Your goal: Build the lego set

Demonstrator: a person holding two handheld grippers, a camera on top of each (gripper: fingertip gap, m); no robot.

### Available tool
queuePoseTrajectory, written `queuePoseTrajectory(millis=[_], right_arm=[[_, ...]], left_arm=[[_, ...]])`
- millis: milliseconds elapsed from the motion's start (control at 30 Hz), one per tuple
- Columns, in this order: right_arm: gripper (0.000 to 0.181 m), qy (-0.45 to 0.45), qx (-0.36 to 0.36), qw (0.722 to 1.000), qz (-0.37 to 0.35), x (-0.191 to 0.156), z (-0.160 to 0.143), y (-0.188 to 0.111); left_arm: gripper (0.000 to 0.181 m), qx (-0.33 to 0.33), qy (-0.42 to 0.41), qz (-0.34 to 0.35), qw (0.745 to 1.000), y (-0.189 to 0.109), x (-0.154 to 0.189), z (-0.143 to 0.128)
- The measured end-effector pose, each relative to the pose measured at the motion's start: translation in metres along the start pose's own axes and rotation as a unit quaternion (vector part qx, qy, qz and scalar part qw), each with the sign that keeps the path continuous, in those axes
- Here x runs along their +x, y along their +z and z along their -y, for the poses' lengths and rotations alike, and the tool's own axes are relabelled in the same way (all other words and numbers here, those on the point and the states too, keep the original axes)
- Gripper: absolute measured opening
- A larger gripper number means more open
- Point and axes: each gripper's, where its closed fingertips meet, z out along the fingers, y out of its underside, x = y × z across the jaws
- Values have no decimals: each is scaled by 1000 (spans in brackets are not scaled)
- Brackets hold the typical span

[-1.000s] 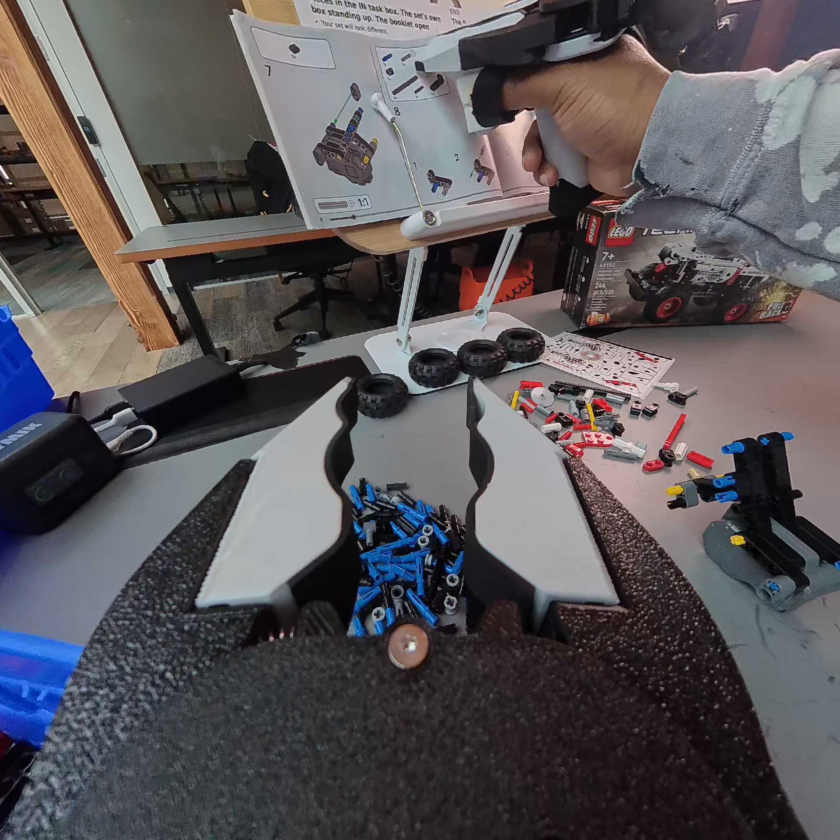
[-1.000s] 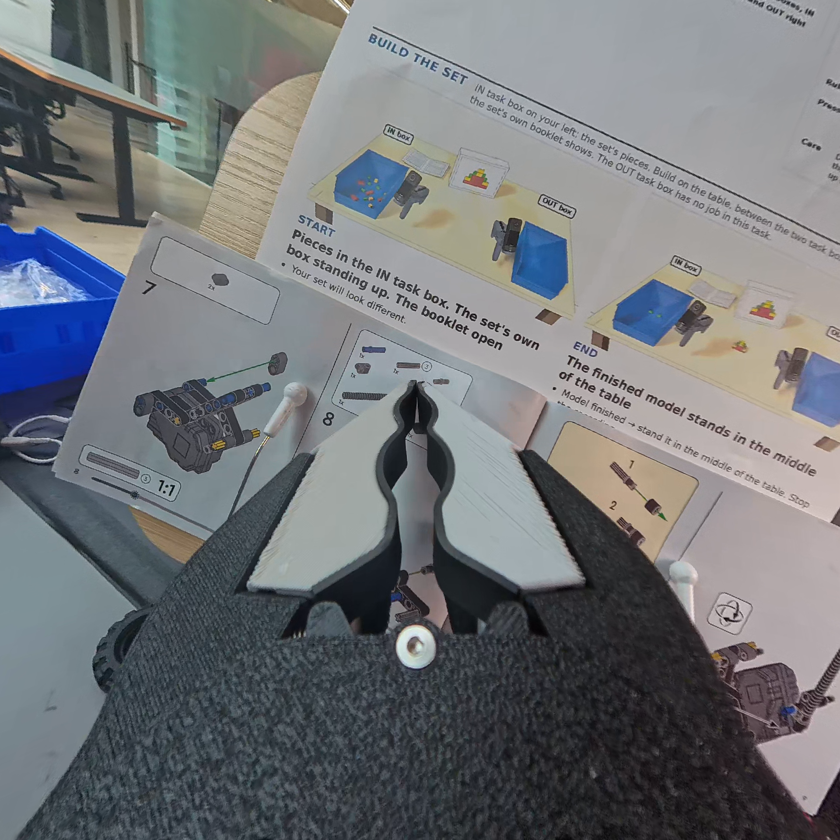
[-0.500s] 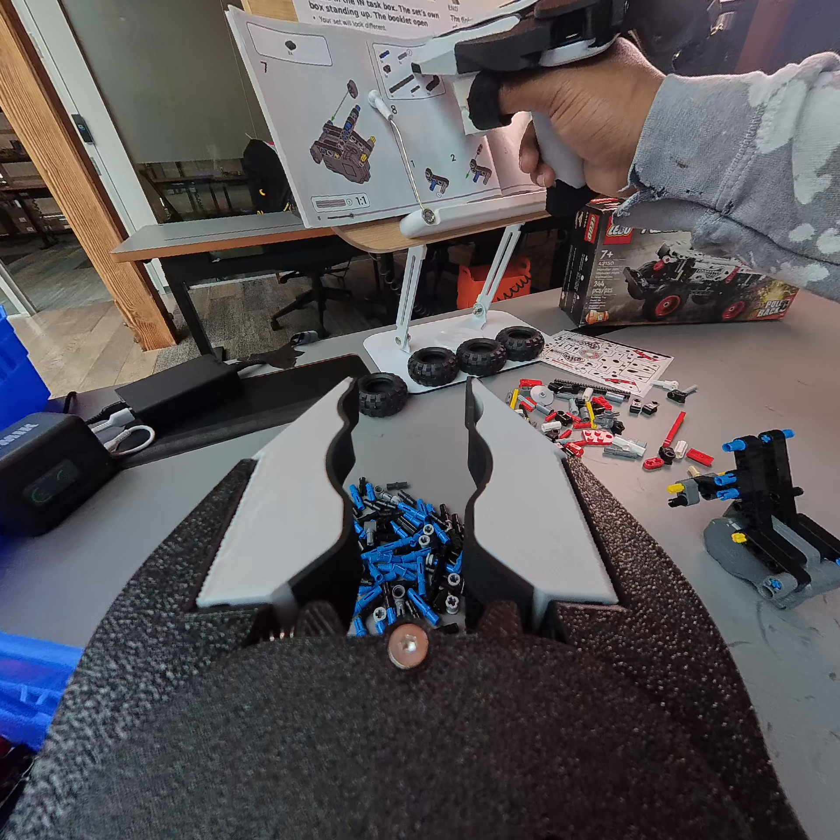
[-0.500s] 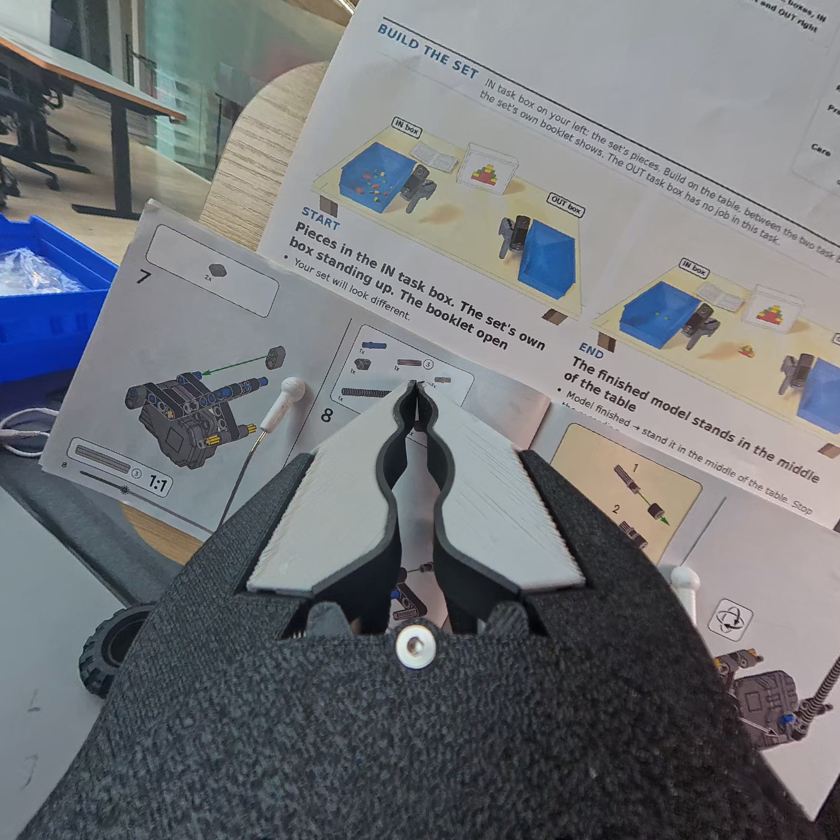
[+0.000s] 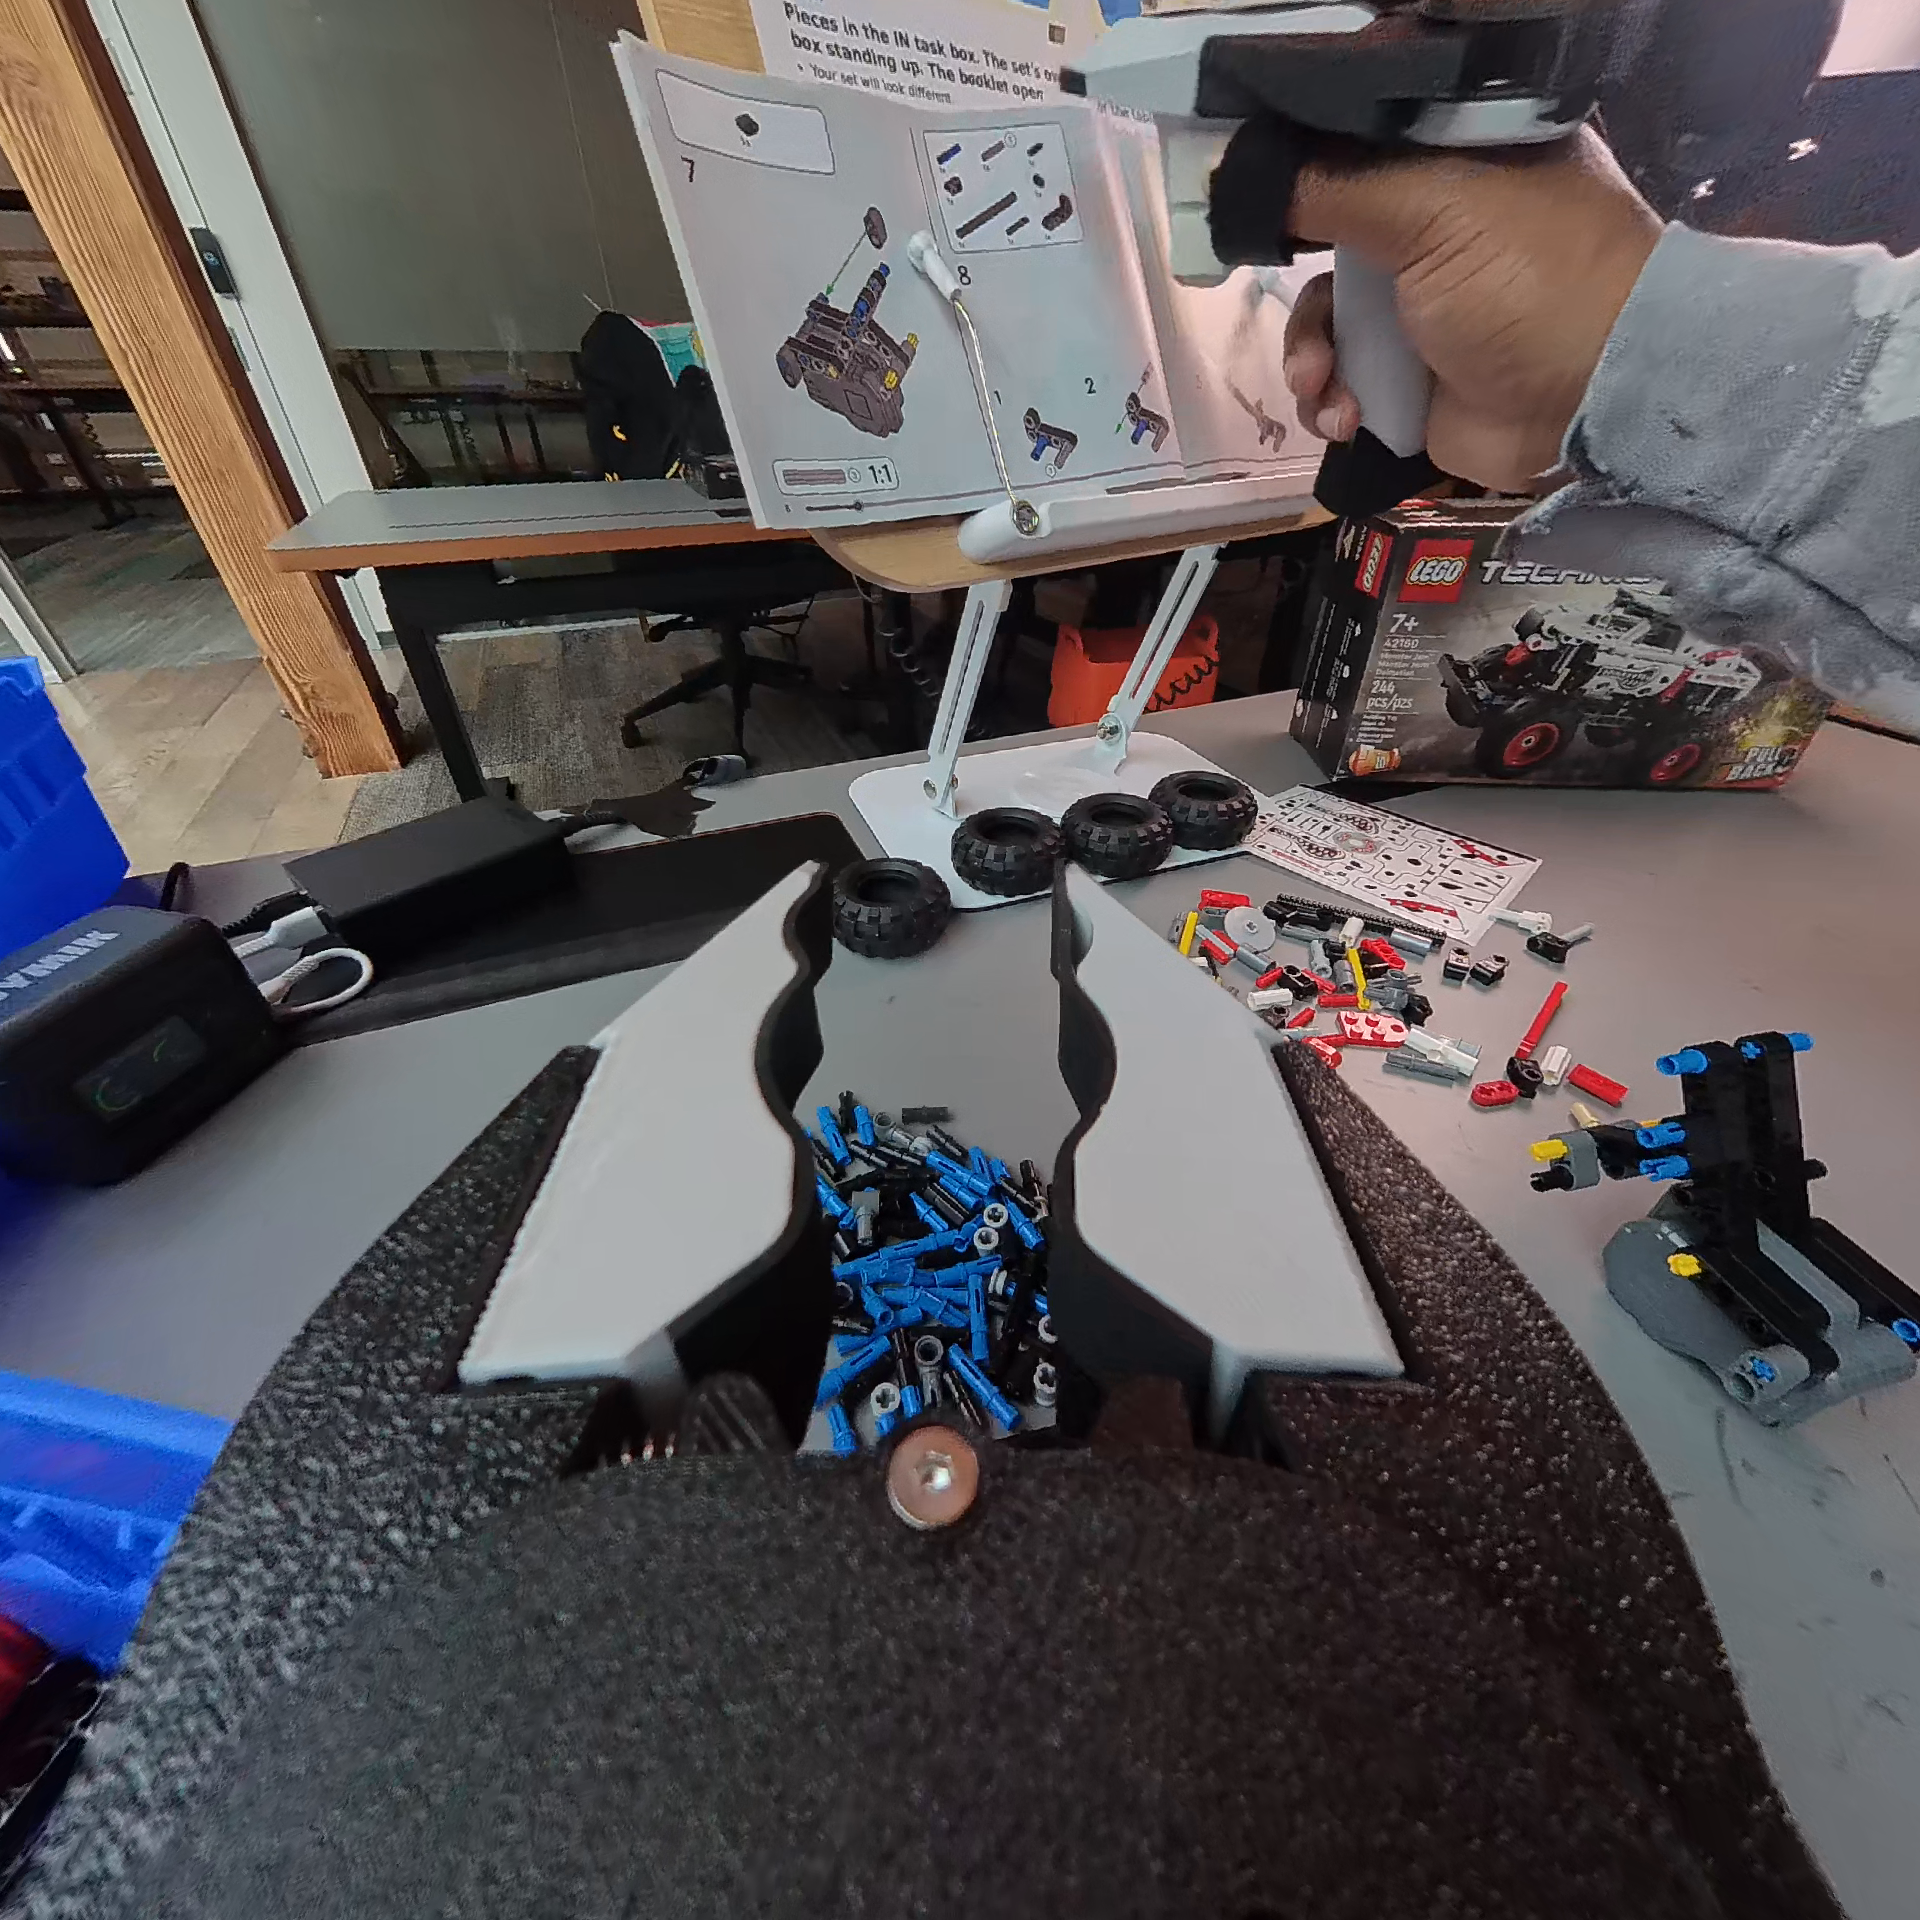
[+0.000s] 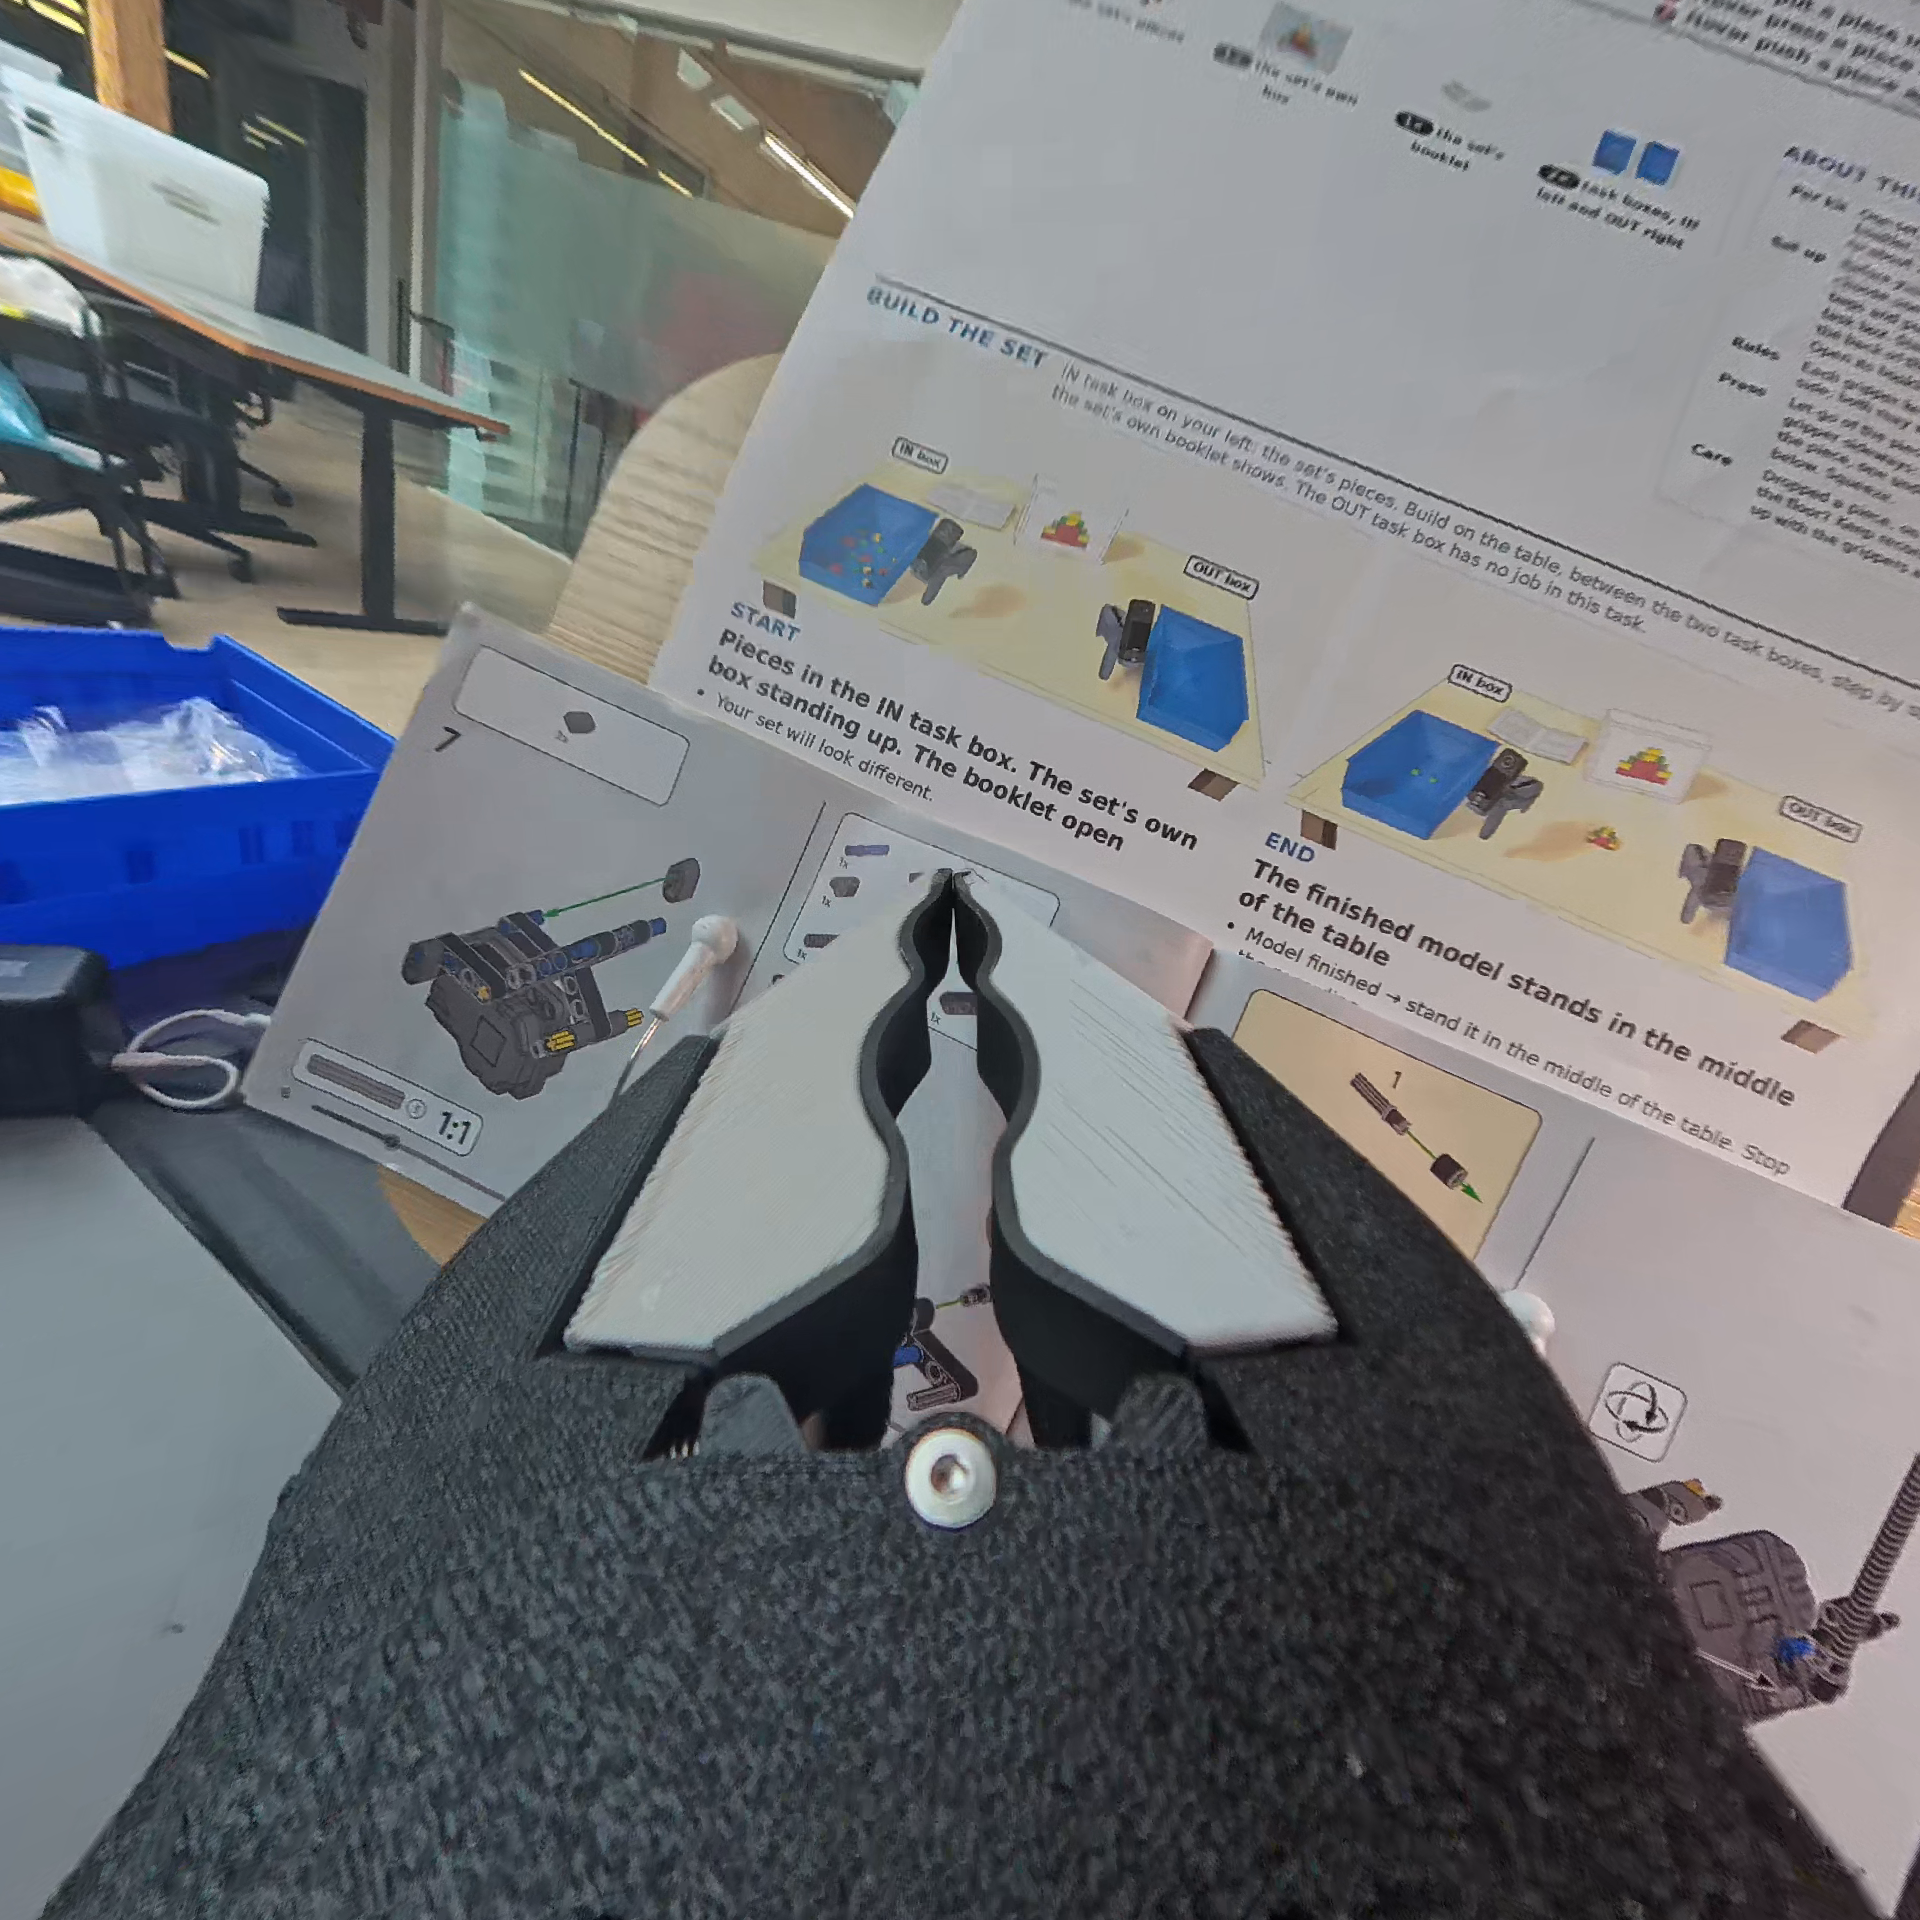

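Left hand-held gripper (image 5: pixel 940 914) hangs low over the table (image 5: pixel 416 1164), fingers spread wide, nothing between them; the pin pile (image 5: pixel 935 1247) shows through the gap at frame centre, so likely lined up to pick a pin. Right hand-held gripper (image 6: pixel 951 883) is raised at the booklet (image 6: pixel 623 883), tips pressed together with nothing seen between them, probably pointing at or checking the parts callout. In the left view it sits upper right, held by a hand (image 5: pixel 1455 312) in a pale mottled sleeve.

Booklet is propped open on a white stand (image 5: pixel 1039 790) with wire page clips, angled for reading. A printed sheet (image 6: pixel 1299 520) stands behind it.

Part-built model (image 5: pixel 1756 1226), right edge: black beams, grey rounded base, blue and yellow pins sticking out. Four knobbly black tyres (image 5: pixel 1101 831) are lined by the stand base. Mixed small parts (image 5: pixel 1351 987), red, grey and black, are spread flat for sorting, right of centre. Glossy set box (image 5: pixel 1538 665) stands behind.
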Motion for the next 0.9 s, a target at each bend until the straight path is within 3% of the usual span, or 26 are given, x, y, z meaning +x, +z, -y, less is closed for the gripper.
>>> queuePoseTrajectory(millis=[200,400,667,900], right_arm=[[0,25,78,996,32,-10,34,-59],[0,45,79,993,77,-22,28,-122],[1,76,53,992,91,-17,-13,-189],[4,41,5,993,115,-29,-67,-221]], left_arm=[[41,3,-3,8,1000,-2,-6,2],[40,0,17,7,1000,-2,-2,1],[35,16,18,-26,999,-4,10,8],[35,1,0,-36,999,-6,8,6]])
